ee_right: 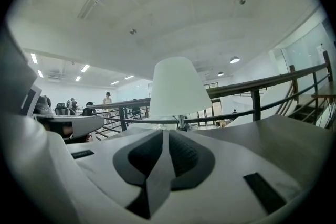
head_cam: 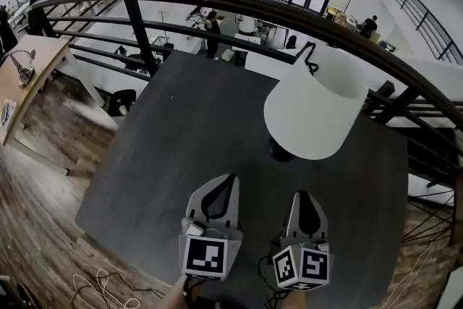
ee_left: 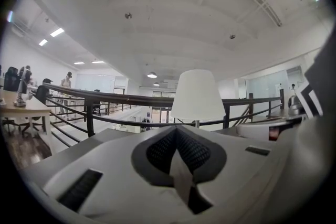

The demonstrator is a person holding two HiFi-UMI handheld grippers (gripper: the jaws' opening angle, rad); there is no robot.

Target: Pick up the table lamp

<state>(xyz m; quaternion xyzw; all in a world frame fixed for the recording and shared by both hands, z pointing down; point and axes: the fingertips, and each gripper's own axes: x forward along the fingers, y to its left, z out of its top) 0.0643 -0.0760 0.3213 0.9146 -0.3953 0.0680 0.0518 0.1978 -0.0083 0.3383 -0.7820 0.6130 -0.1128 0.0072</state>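
Observation:
A table lamp with a white shade (head_cam: 316, 108) and a black base (head_cam: 281, 150) stands on the dark grey table (head_cam: 173, 148), right of its middle. Both grippers are at the table's near edge, short of the lamp and apart from it. My left gripper (head_cam: 231, 178) has its tips together and nothing in them. The right gripper (head_cam: 302, 194) shows a narrow gap between its pads, also with nothing in it. The left gripper view has the lamp (ee_left: 197, 96) straight ahead beyond the jaws (ee_left: 176, 129). In the right gripper view the lamp (ee_right: 179, 87) rises just past the jaws (ee_right: 164, 132).
A dark curved railing (head_cam: 217, 0) runs behind the table, close to the lamp. The lamp's black cord (head_cam: 309, 58) goes over the far side. A wooden desk (head_cam: 29, 69) stands at the left, and loose cables (head_cam: 101, 286) lie on the wood floor.

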